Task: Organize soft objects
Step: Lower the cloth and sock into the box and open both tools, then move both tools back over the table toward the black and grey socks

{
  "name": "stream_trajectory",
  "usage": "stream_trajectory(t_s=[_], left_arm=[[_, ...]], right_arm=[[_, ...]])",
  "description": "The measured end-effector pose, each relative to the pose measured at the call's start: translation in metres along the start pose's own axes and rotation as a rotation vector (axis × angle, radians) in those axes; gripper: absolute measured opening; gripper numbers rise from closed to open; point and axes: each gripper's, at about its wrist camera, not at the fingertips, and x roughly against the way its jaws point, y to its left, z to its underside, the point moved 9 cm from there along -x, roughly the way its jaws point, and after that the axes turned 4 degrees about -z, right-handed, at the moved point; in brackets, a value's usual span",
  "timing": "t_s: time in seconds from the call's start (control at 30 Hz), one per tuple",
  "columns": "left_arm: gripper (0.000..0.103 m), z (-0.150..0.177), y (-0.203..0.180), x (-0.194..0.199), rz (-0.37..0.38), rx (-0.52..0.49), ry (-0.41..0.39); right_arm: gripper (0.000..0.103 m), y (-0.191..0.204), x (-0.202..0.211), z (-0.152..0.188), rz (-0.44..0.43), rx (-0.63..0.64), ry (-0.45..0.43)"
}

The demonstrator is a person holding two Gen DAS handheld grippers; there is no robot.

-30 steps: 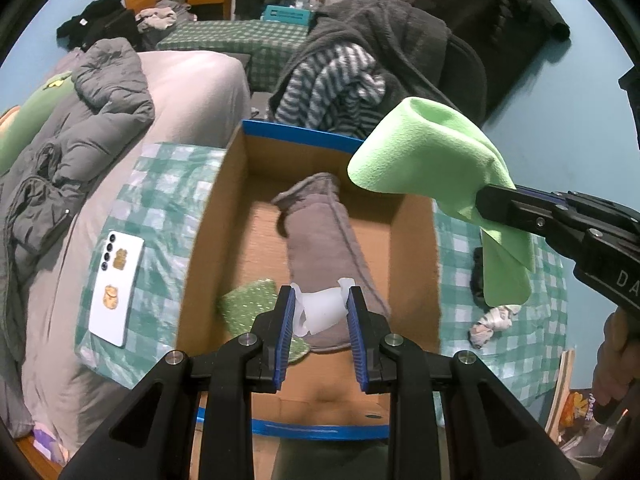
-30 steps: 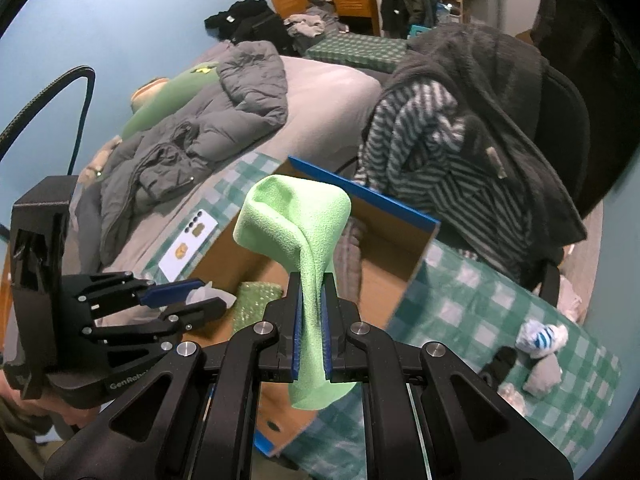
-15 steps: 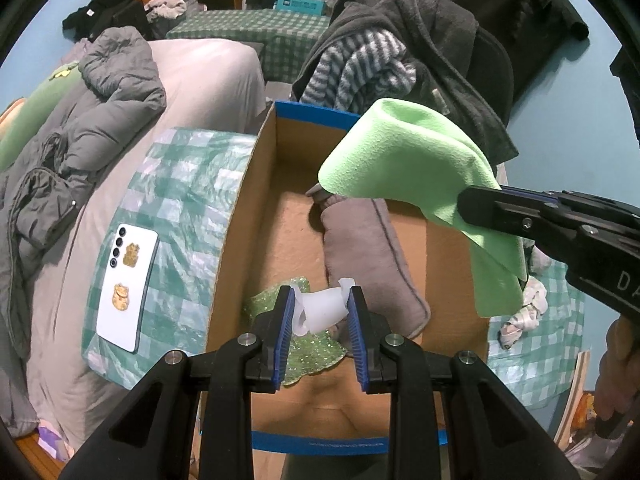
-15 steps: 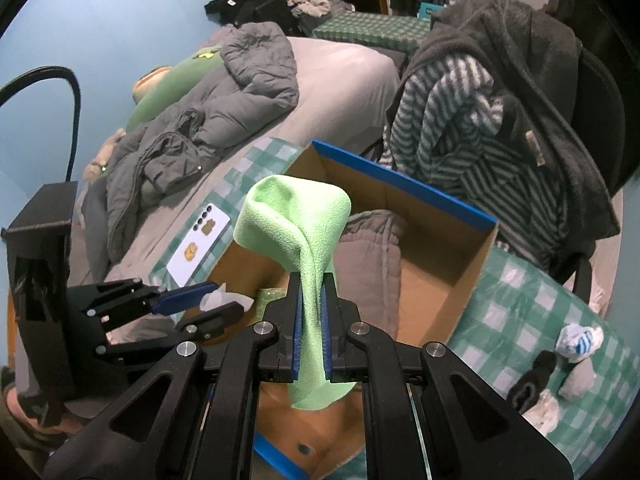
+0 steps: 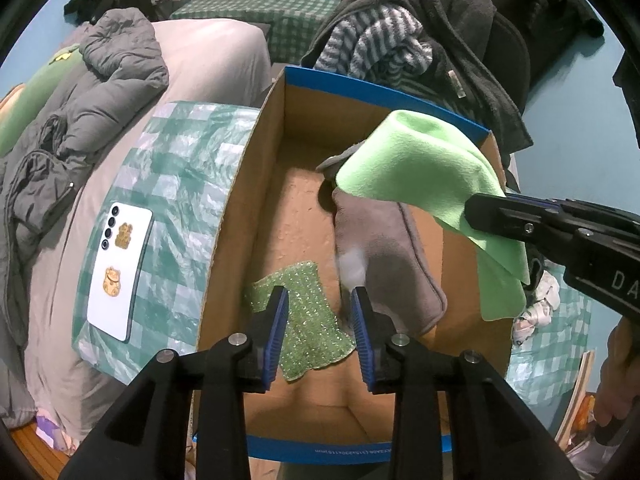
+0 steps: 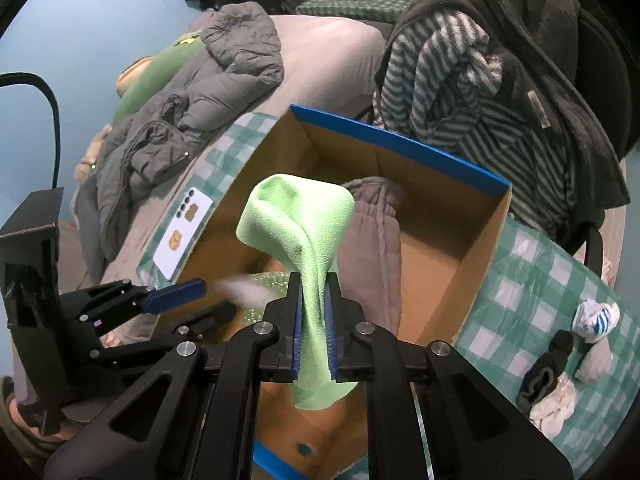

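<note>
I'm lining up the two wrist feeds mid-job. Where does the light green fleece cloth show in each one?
Left wrist view: light green fleece cloth at right of centre, over the cardboard box, pinched by the right gripper coming in from the right edge.
Right wrist view: cloth in the centre, rising between that gripper's opening jaws.
Shared landmark: the grey cloth lying in the box, just behind the green one.

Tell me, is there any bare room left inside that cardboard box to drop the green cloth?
Yes. The cardboard box has bare floor at its far end, between the blue-edged back wall and the grey cloth, and down its left side. The near end is crowded: a sparkly green cloth lies beside the grey one.
</note>
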Motion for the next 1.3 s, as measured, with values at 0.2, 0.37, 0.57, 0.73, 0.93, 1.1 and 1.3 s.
stream_trajectory(t_s=[0.2, 0.37, 0.57, 0.73, 0.93, 1.1, 1.3], left_arm=[[0.039, 0.003, -0.002, 0.001, 0.004, 0.017, 0.015], [0.039, 0.007, -0.007, 0.008, 0.002, 0.012, 0.012], [0.040, 0.010, -0.016, 0.022, 0.000, -0.001, -0.005], [0.040, 0.011, -0.024, 0.031, 0.003, -0.009, -0.015], [0.040, 0.011, -0.039, 0.041, 0.013, -0.027, -0.028], [0.040, 0.011, -0.056, 0.052, 0.027, -0.049, -0.038], [0.042, 0.009, -0.077, 0.064, 0.047, -0.087, -0.060]], right_arm=[[0.036, -0.010, 0.002, 0.006, 0.022, -0.016, 0.011], [0.049, -0.017, 0.011, 0.011, 0.043, -0.031, 0.002], [0.050, -0.024, 0.028, 0.016, 0.058, -0.044, -0.011], [0.054, -0.030, 0.045, 0.019, 0.081, -0.049, -0.032], [0.056, -0.043, 0.065, 0.025, 0.103, -0.071, -0.053], [0.056, -0.057, 0.076, 0.033, 0.116, -0.097, -0.059], [0.056, -0.071, 0.094, 0.043, 0.133, -0.123, -0.078]])
